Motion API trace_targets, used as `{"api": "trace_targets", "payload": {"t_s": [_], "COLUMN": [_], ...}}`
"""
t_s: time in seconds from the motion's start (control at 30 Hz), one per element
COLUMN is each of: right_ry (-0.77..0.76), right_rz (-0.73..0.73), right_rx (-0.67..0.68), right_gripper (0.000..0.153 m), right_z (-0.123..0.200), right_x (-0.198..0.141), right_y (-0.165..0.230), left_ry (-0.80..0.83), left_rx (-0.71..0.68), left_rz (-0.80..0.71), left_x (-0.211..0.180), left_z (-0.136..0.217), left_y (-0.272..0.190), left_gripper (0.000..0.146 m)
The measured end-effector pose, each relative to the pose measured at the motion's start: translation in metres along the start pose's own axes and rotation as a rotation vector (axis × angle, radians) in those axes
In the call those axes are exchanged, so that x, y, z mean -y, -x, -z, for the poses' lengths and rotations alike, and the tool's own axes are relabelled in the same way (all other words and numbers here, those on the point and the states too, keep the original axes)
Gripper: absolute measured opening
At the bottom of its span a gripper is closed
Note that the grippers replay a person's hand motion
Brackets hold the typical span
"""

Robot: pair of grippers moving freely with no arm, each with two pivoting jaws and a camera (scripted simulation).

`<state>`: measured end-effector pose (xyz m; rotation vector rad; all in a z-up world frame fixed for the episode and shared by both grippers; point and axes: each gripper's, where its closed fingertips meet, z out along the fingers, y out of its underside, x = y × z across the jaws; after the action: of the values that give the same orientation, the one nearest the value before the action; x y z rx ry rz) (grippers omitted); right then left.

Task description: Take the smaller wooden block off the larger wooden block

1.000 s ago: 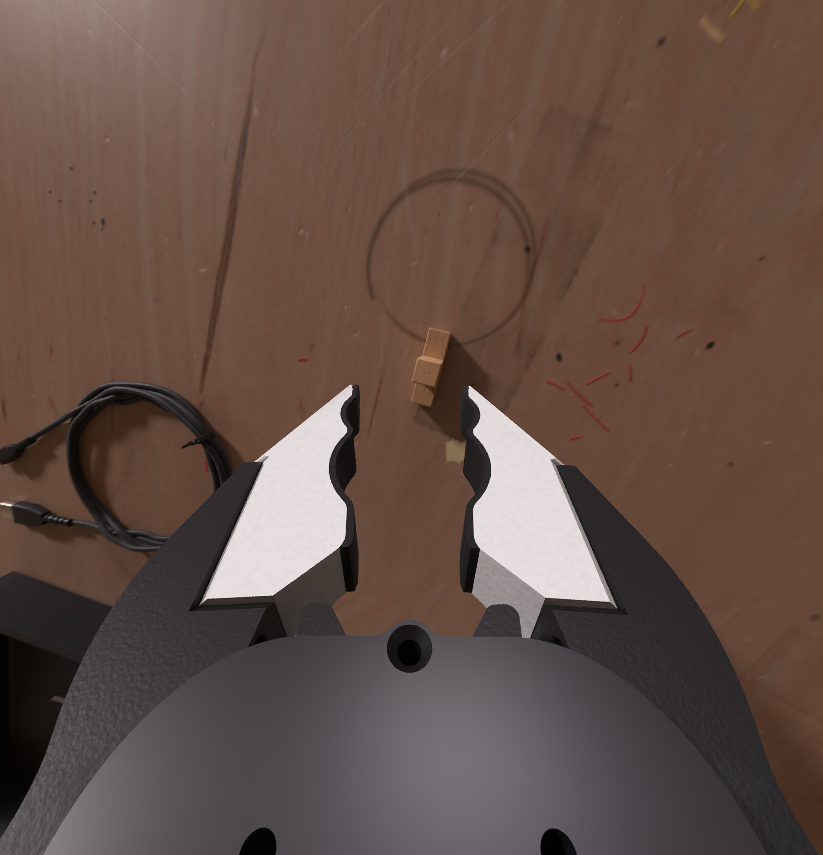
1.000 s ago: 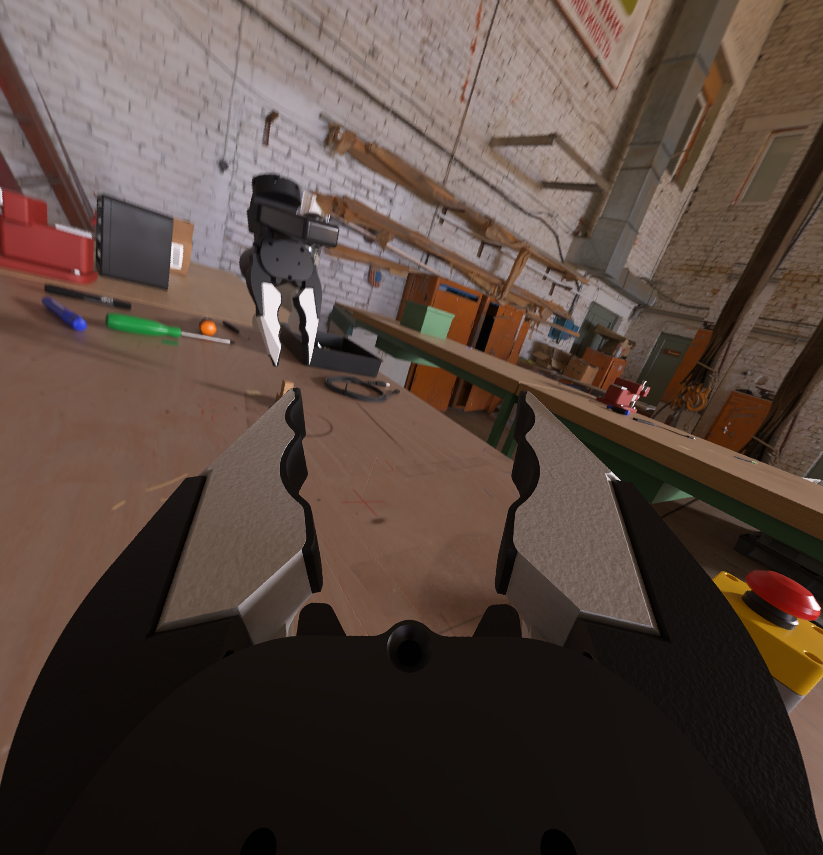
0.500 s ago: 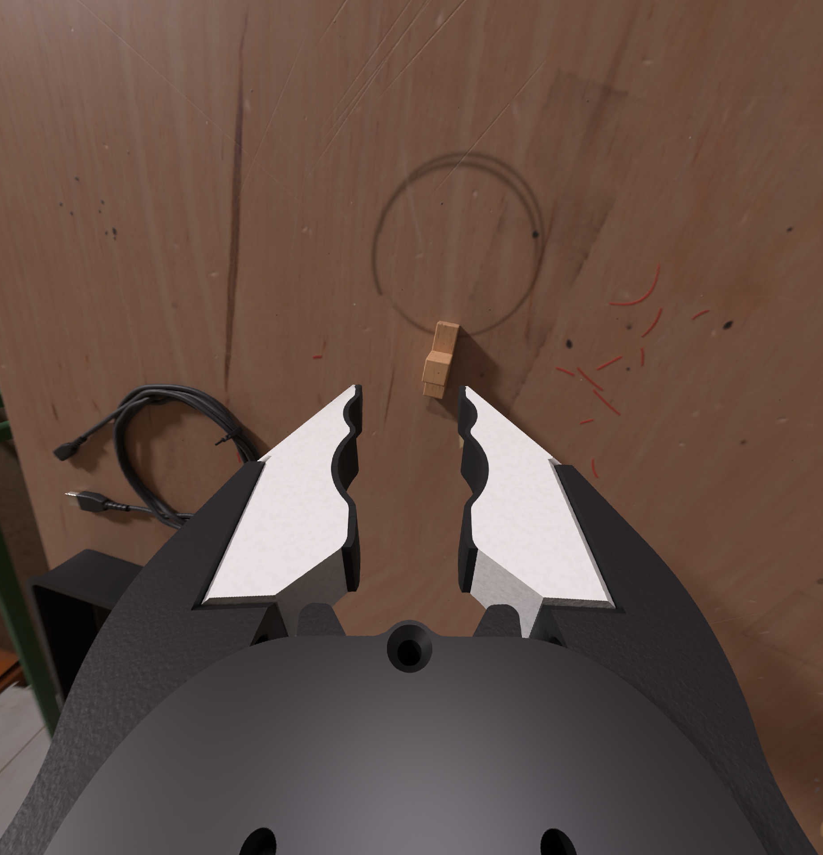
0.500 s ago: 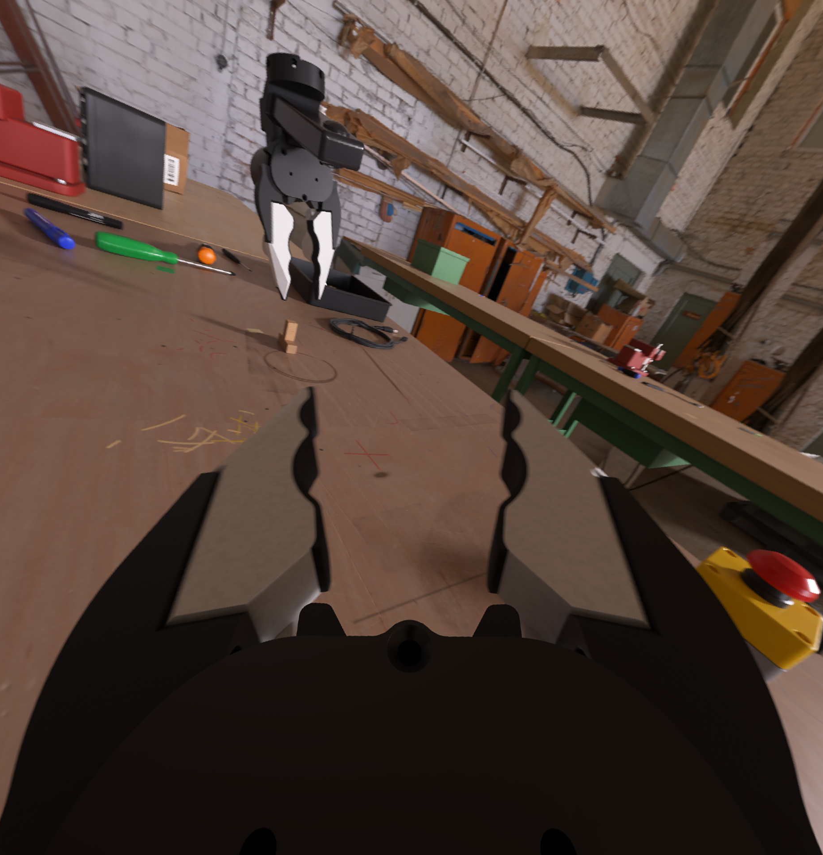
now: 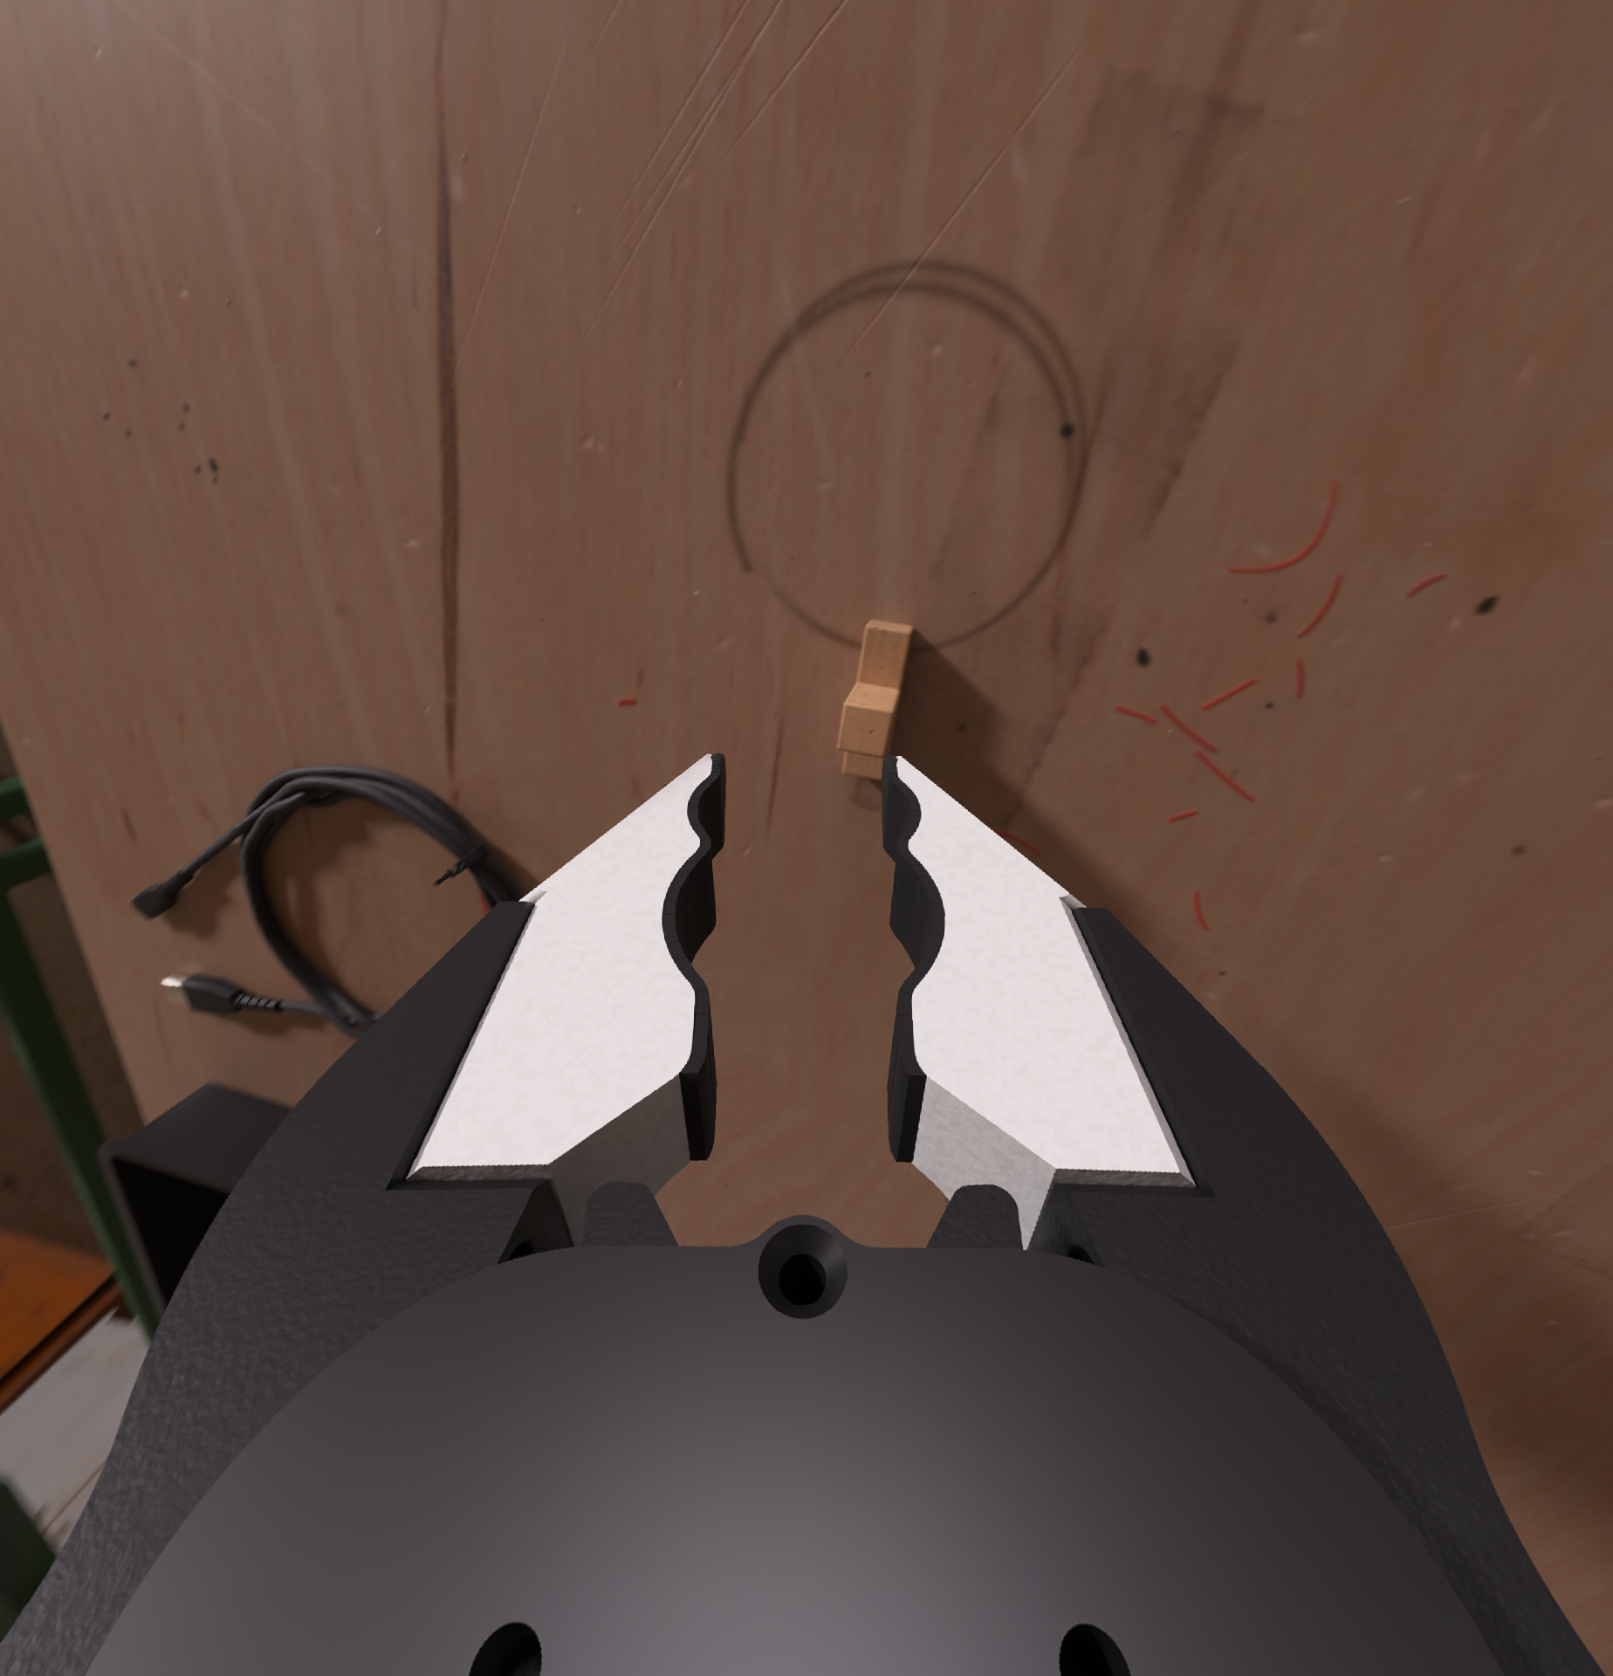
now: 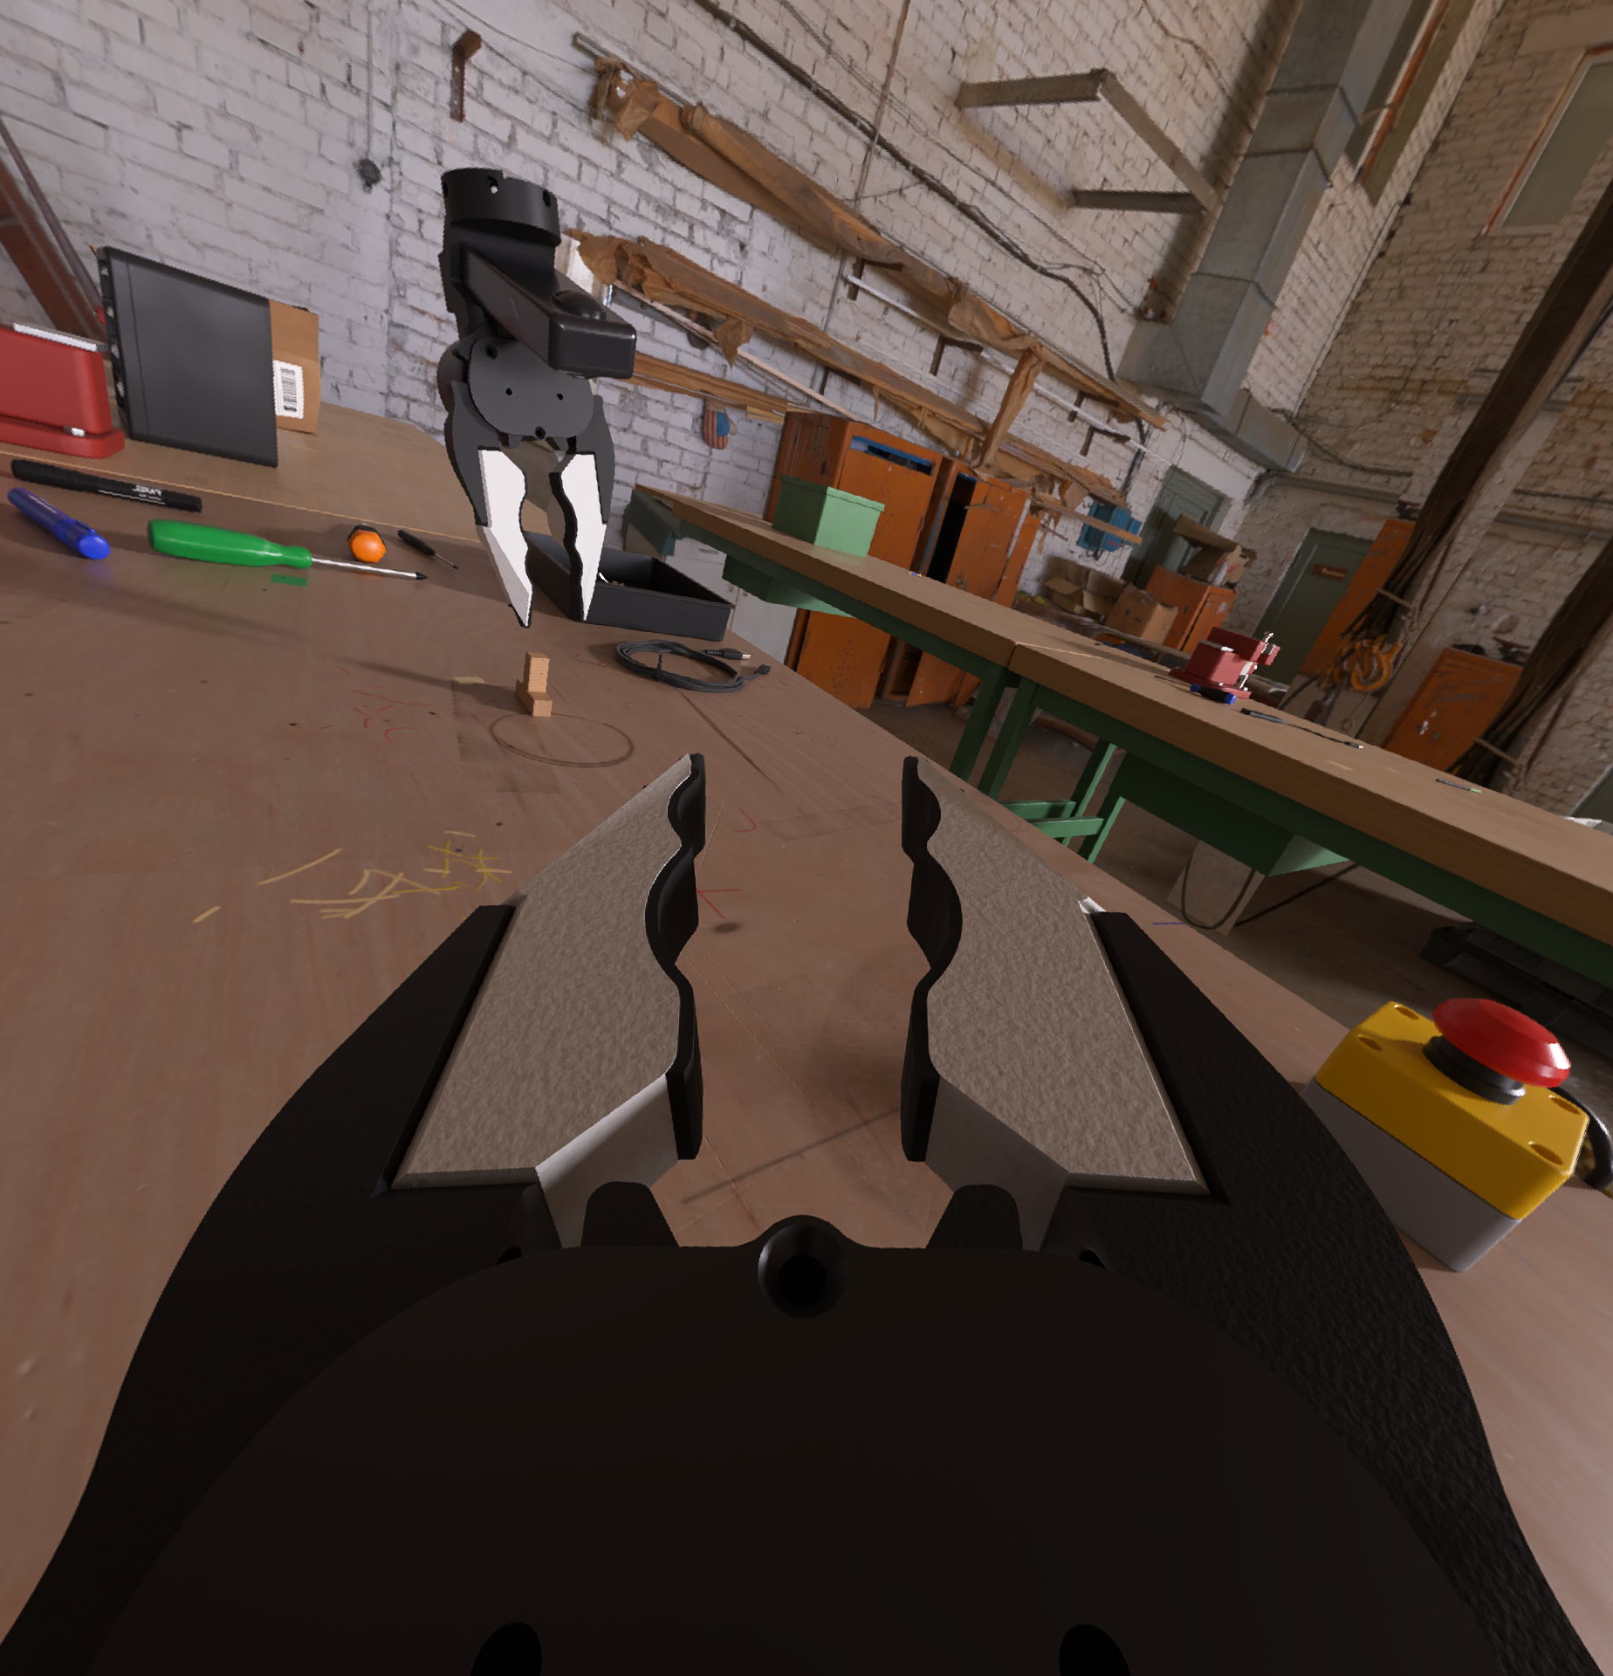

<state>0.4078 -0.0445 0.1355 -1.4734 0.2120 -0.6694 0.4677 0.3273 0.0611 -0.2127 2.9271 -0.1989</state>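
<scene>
The smaller wooden block (image 5: pixel 866 725) sits on the larger wooden block (image 5: pixel 886 653) on the brown table, at the near edge of a drawn circle. The stack also shows in the right wrist view (image 6: pixel 535 685). My left gripper (image 5: pixel 801 771) is open and empty. It points down at the table and hovers above the stack, which lies just past its right fingertip. From the right wrist view, the left gripper (image 6: pixel 553 617) hangs over the blocks. My right gripper (image 6: pixel 801 766) is open and empty, low over the table and well short of the blocks.
A coiled black cable (image 5: pixel 313 907) lies left of the blocks, with a black tray (image 6: pixel 658 594) beyond it near the table edge. A green screwdriver (image 6: pixel 232 544) and a blue pen (image 6: pixel 59 526) lie at the far left. A yellow button box (image 6: pixel 1465 1115) stands at the right.
The left gripper has shifted towards the table edge, so the blocks sit nearer its right fingertip. The right gripper's jaws have narrowed, and the blocks have come out from behind its left finger.
</scene>
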Motion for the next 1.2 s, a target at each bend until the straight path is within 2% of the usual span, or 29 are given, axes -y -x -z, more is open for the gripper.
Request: {"api": "trace_targets", "payload": {"t_s": [0.1, 0.4, 0.6, 0.77, 0.93, 1.2], "right_ry": [0.007, 0.023, 0.042, 0.052, 0.058, 0.050], "right_rz": [-0.006, 0.010, 0.023, 0.024, 0.026, 0.026], "right_rx": [0.002, 0.002, 0.006, 0.009, 0.013, 0.015], "right_gripper": [0.044, 0.045, 0.045, 0.046, 0.046, 0.047], "right_z": [-0.001, -0.001, -0.001, -0.002, -0.002, -0.001], "right_x": [-0.001, -0.005, -0.008, -0.010, -0.011, -0.009], "right_y": [0.000, 0.000, 0.000, 0.001, 0.001, 0.002], "left_ry": [-0.034, 0.046, 0.074, 0.062, 0.035, -0.100], "left_rx": [-0.042, -0.023, -0.030, -0.029, 0.080, 0.359], "left_rz": [-0.007, -0.099, -0.095, -0.113, -0.095, 0.046], "left_x": [0.001, -0.005, -0.011, -0.009, -0.009, 0.004], "left_z": [-0.003, -0.023, -0.029, -0.029, -0.013, 0.048], "left_y": [-0.006, -0.010, -0.010, -0.013, -0.001, 0.012], "left_gripper": [0.032, 0.024, 0.023, 0.013, 0.013, 0.013]}}
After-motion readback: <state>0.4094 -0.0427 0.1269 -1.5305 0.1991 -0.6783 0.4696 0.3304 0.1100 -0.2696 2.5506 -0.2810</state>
